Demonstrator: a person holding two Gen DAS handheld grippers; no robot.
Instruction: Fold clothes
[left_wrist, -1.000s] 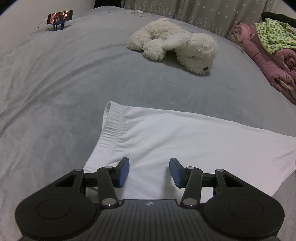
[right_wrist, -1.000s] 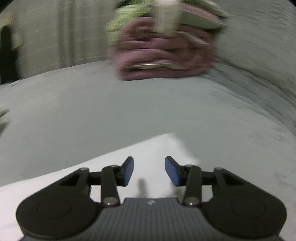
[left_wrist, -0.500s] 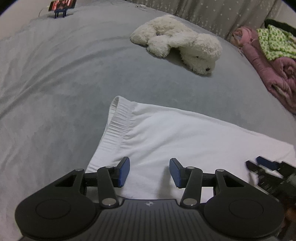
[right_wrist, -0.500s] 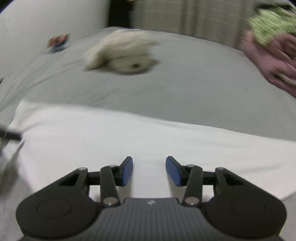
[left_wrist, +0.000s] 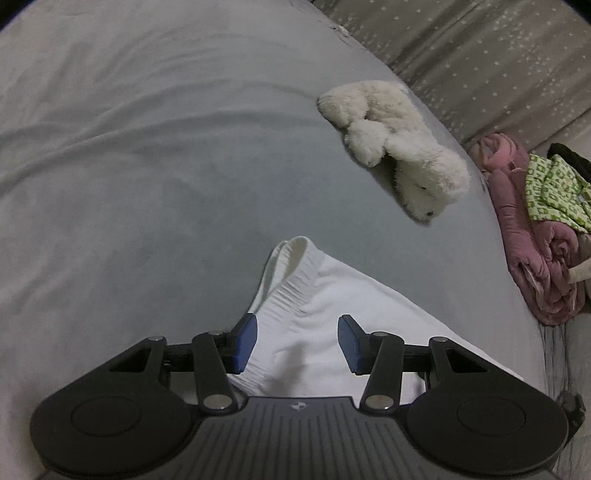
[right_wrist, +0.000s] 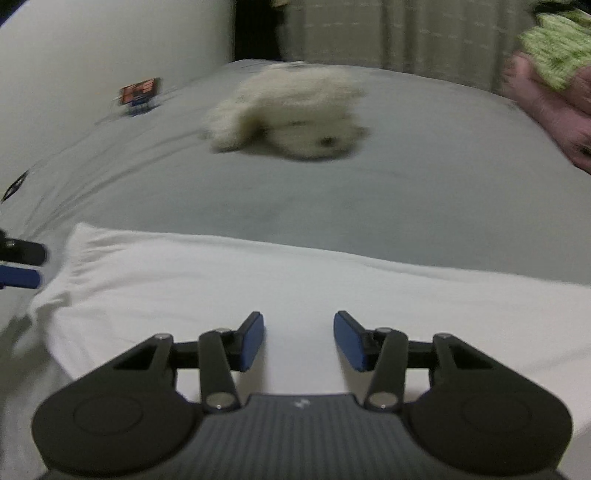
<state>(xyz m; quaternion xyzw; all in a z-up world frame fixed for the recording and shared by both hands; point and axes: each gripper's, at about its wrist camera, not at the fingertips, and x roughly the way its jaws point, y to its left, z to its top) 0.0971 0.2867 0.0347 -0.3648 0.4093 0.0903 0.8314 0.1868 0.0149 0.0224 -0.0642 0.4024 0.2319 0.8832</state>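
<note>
I held my left gripper (left_wrist: 297, 341) and right gripper (right_wrist: 299, 340) with fingers spread apart over the white shorts (right_wrist: 258, 288), which lay flat on the grey bed (left_wrist: 147, 184).

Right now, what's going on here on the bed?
A person is folding clothes with two handheld grippers. A white garment lies flat on the grey bed. The left gripper is open over its elastic waistband; the right gripper is open over the middle. Neither has hold of the cloth yet. A plush toy lies beyond.
</note>
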